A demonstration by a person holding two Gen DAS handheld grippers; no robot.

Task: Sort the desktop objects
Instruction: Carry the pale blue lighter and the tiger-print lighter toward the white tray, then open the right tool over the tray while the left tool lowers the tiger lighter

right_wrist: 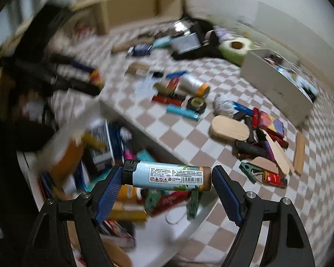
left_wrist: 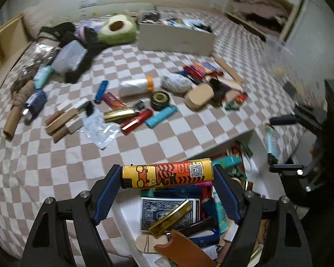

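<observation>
My left gripper [left_wrist: 167, 174] is shut on a yellow and orange lighter [left_wrist: 167, 173], held crosswise above a white box [left_wrist: 259, 142] full of small items. My right gripper [right_wrist: 165, 175] is shut on a pale blue lighter [right_wrist: 167, 176] with a black cap, held crosswise above the same white box [right_wrist: 158, 244]. The right gripper also shows in the left wrist view [left_wrist: 285, 142], holding its lighter [left_wrist: 271, 142] over the box's far side. The left gripper shows blurred in the right wrist view [right_wrist: 93, 80].
Loose objects lie on the checkered cloth [left_wrist: 55, 155]: several lighters [left_wrist: 160, 116], a round black tin [left_wrist: 159, 99], wooden blocks [left_wrist: 62, 120], a tape roll [left_wrist: 135, 86], a wooden oval [right_wrist: 229, 130]. A second white box [left_wrist: 176, 37] and an avocado plush [left_wrist: 117, 29] stand at the back.
</observation>
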